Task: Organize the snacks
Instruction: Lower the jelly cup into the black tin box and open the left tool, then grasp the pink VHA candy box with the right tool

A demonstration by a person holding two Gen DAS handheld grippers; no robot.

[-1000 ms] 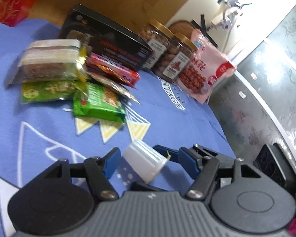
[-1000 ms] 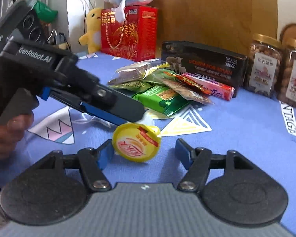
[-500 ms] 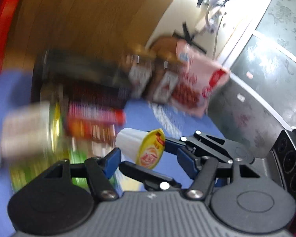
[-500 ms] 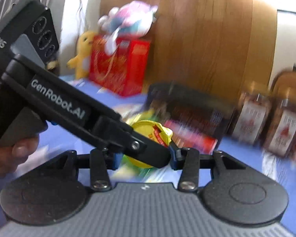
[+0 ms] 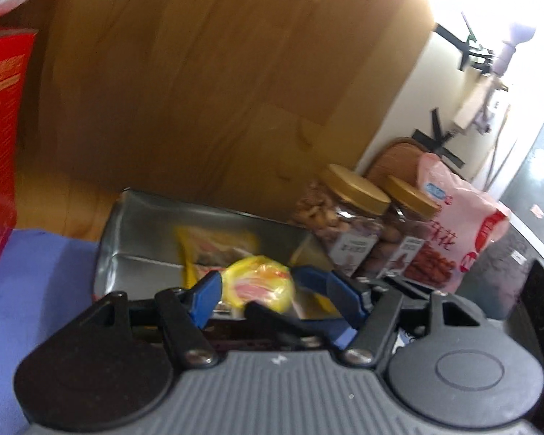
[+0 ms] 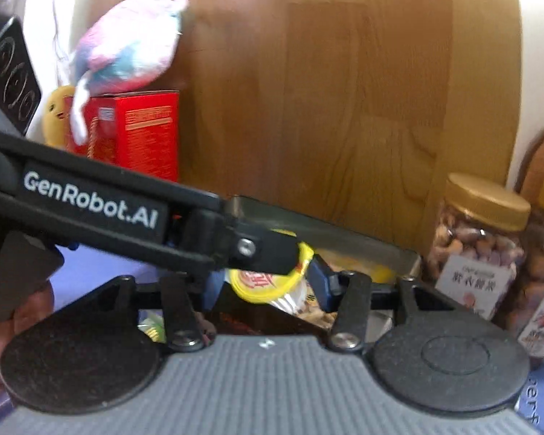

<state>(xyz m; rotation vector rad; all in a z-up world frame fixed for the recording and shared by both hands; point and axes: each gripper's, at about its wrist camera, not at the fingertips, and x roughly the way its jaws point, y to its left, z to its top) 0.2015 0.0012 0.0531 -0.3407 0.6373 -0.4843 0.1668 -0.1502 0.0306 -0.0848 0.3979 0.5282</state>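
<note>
The jelly cup [image 5: 261, 281], a small plastic cup with a yellow peel-off foil lid, is lifted off the desk [image 5: 36, 290]. It sits just in front of an open metal tin [image 5: 141, 232] that already has a yellow packet [image 5: 214, 250] in it.

The left gripper [image 5: 255, 286] is closed on the cup, 1 blue pad against each side. The right gripper [image 6: 266, 284] has the same cup between its fingers, lid facing its camera. Its jaws have just been opening, but blur and the left gripper's finger across the view hide whether its pads press on the cup.

The cup is probably light, with thin, smooth walls that give under pressure. A hard squeeze could buckle it or lift the foil seal. The taper makes it likely to slip towards the narrow base. The safest hold looks to be on opposite sides of the wall just under the stiff lid rim, with moderate force. The loose foil tab is no place to grip.

The 2 nut jars [image 5: 348, 224] stand to the right of the tin, apart from the cup.
</note>
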